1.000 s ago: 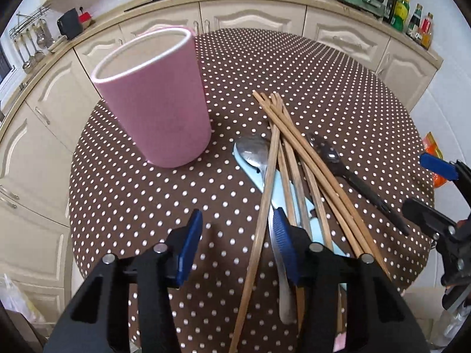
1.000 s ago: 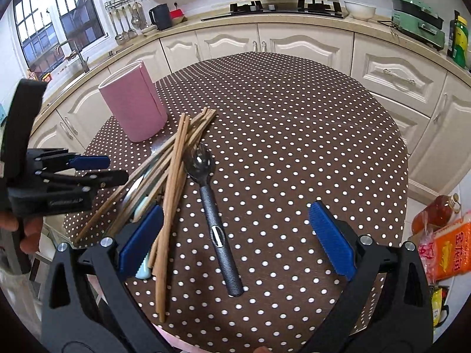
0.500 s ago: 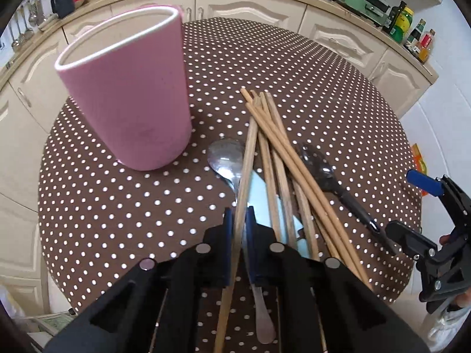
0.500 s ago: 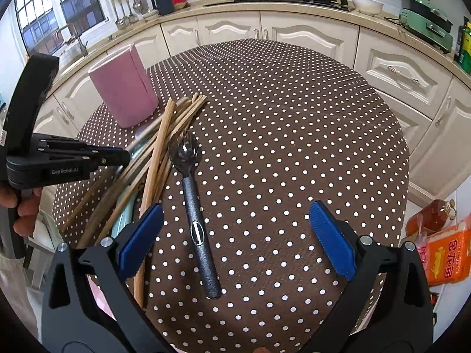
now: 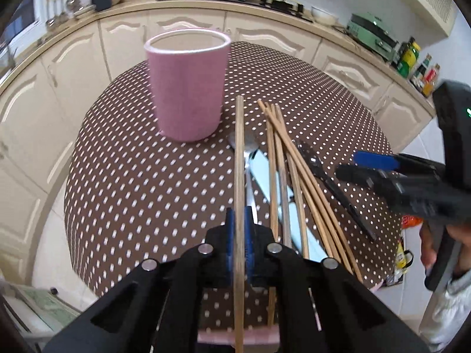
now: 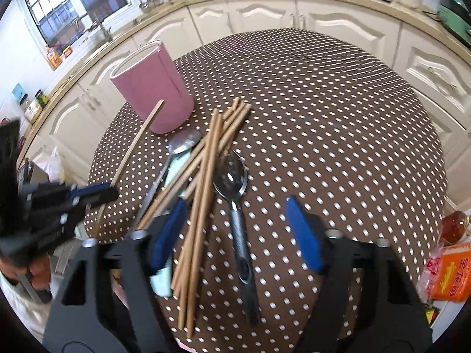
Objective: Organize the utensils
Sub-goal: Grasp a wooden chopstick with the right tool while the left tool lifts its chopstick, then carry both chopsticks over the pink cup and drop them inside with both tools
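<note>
— Item one, the biggest? 
— Round table under a brown dotted cloth. 
— Next? 
— Pink holder, upright on the table's far left, nothing seen inside. 
— The grippers? 
— Left gripper was clamped tight on a single chopstick, lifted clear of the pile and pointing beside the holder. Right gripper stood half wide, jaws closing, straddling the black-handled spoon and some loose sticks; pads not yet pressing. 
— Smaller lots? 
— Bundle of chopsticks fanned at the table's middle, over a pale blue utensil and a steel spoon.
</note>
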`<state>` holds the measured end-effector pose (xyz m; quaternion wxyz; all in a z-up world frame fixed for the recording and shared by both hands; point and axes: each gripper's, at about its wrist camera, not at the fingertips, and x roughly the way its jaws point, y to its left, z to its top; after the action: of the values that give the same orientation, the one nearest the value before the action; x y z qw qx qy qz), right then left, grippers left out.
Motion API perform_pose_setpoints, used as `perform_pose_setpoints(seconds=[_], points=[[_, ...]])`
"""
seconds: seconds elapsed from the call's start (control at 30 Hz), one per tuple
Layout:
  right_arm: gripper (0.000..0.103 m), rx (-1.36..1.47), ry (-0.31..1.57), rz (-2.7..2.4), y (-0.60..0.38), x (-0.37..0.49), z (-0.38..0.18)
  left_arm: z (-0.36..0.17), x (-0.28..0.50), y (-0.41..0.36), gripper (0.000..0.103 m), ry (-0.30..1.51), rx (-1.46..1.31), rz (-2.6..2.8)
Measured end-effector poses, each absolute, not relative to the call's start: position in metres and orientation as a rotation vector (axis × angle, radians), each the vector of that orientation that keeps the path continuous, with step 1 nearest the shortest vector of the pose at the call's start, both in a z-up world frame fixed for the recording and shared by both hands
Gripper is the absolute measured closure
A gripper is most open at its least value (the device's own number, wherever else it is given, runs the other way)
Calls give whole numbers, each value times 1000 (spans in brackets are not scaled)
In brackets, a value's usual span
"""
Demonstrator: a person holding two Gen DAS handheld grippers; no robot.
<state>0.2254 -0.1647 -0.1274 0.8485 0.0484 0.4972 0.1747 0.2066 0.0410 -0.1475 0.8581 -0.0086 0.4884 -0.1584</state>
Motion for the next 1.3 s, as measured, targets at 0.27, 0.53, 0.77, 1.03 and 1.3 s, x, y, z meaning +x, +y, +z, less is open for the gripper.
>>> perform_pose_setpoints(seconds=[0.27, 0.53, 0.77, 1.03, 1.3], points=[[69, 83, 1158, 402, -141, 252, -134, -147, 188, 80, 96, 1005, -114, -254], [78, 43, 1200, 381, -124, 267, -142, -134, 180, 84, 96, 932, -120, -246], [91, -62, 1241, 361, -87, 281, -151, -120, 173, 80, 96, 869, -104, -240], [97, -39, 1176, 387, -71, 285, -137, -95, 159, 80, 96, 740, -91, -238], [97, 51, 1007, 439, -83, 268, -92, -62, 154, 75, 96, 543, -111, -274]])
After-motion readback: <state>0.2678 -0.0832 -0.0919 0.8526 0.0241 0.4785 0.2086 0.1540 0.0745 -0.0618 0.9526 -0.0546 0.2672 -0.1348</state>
